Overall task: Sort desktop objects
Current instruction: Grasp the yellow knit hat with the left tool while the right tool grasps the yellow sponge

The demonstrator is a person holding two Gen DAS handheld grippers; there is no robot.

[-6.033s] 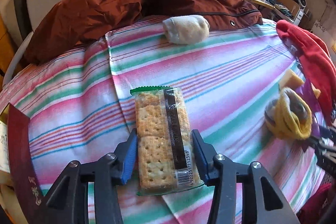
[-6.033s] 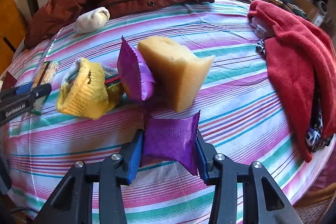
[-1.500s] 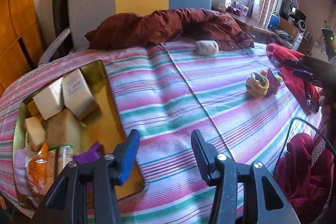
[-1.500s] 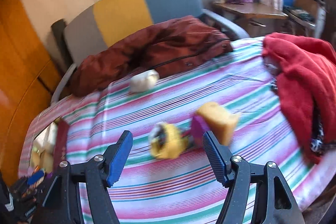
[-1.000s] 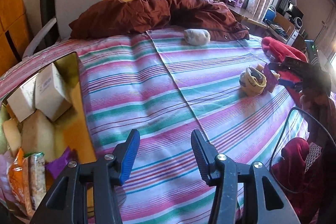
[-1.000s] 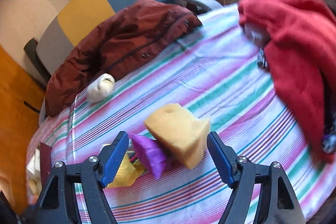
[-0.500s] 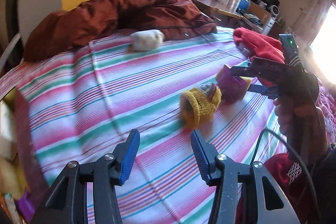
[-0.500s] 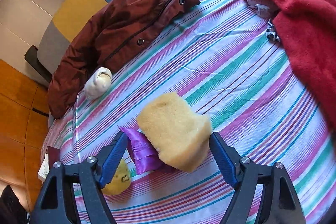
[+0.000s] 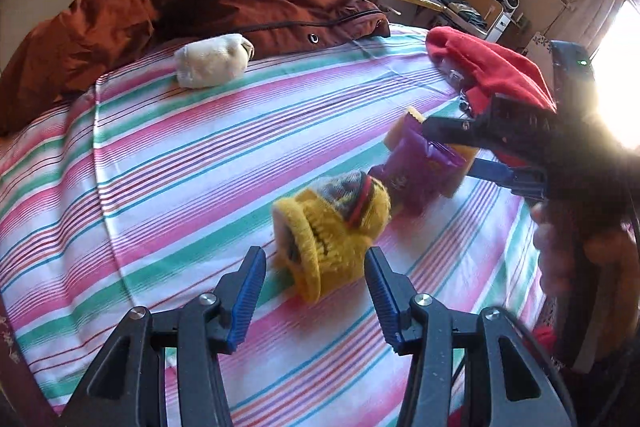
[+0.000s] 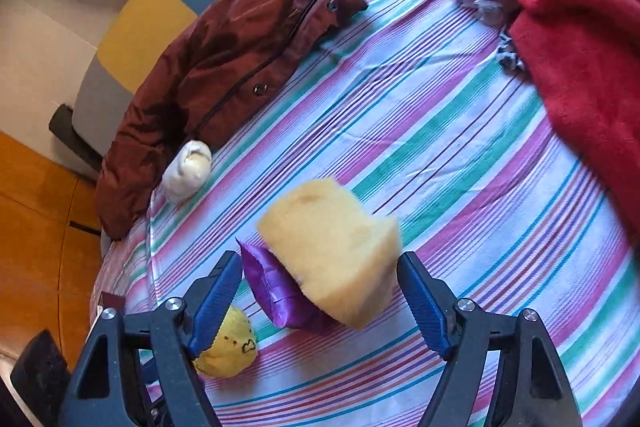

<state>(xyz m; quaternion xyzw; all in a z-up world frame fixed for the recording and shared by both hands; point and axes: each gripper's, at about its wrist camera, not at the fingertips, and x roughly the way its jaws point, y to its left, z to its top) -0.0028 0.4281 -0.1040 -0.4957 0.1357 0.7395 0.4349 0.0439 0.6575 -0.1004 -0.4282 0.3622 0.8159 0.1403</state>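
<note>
Left wrist view: the left gripper [image 9: 316,297] is spread wide and holds nothing. Its blue pads flank the near end of a yellow knitted sock bundle [image 9: 332,227], low in the centre of the frame on the striped tablecloth [image 9: 180,163]. The bundle looks soft and light, so it should squash and bunch. Closing across its thick rolled middle looks surer than pinching the loose cuff. Behind it, a purple foil packet [image 9: 420,167] looks slick and crinkly.

Right wrist view: the right gripper [image 10: 320,301] is likewise open and empty, straddling a yellow sponge block [image 10: 332,251] at centre bottom. The purple packet leans against the sponge's left side. The sponge probably compresses, so a squeeze across its broad flat faces seems best.
</note>
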